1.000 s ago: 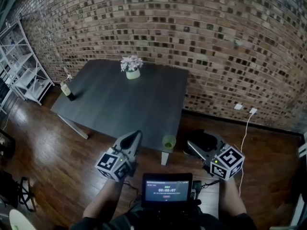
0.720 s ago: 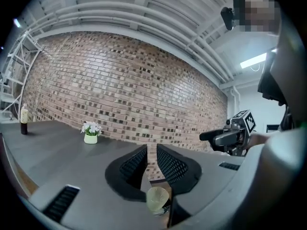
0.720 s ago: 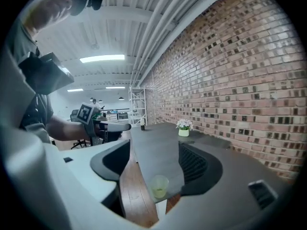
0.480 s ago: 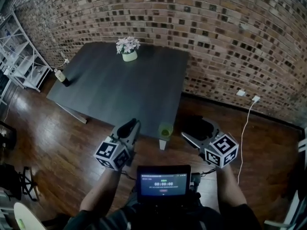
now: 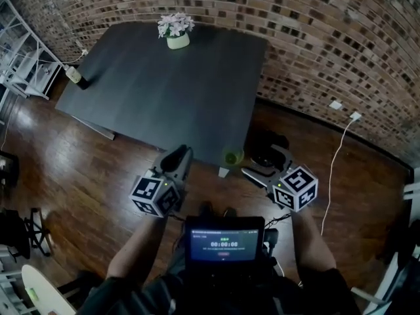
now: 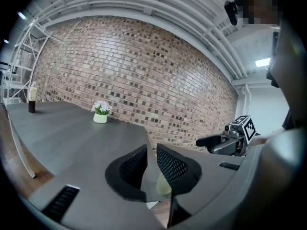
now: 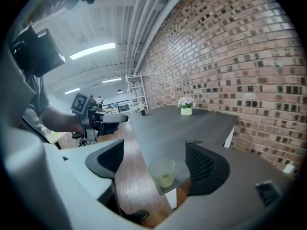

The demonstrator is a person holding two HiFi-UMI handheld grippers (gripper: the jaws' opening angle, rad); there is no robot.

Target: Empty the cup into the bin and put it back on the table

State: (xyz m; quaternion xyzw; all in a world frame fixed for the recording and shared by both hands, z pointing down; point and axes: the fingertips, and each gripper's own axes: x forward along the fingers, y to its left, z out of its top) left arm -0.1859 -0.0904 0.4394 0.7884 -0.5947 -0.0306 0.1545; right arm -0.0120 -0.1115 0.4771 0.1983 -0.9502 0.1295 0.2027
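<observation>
A translucent green cup with a little liquid stands on the near right corner of the dark table. In the right gripper view the cup lies ahead between the jaws, untouched. My right gripper is open and its jaws have just been opening, with nothing gripped. It hovers just right of the cup, partly hiding the dark bin on the floor. My left gripper is shut and empty, just off the table's near edge, left of the cup.
A white pot of flowers stands at the table's far side and a dark bottle at its far left corner. White shelves stand at left. A brick wall runs behind, with a cable on the wooden floor.
Both grippers have come down beside the table's near corner. The right jaws have spread wider. The cup has not moved.
</observation>
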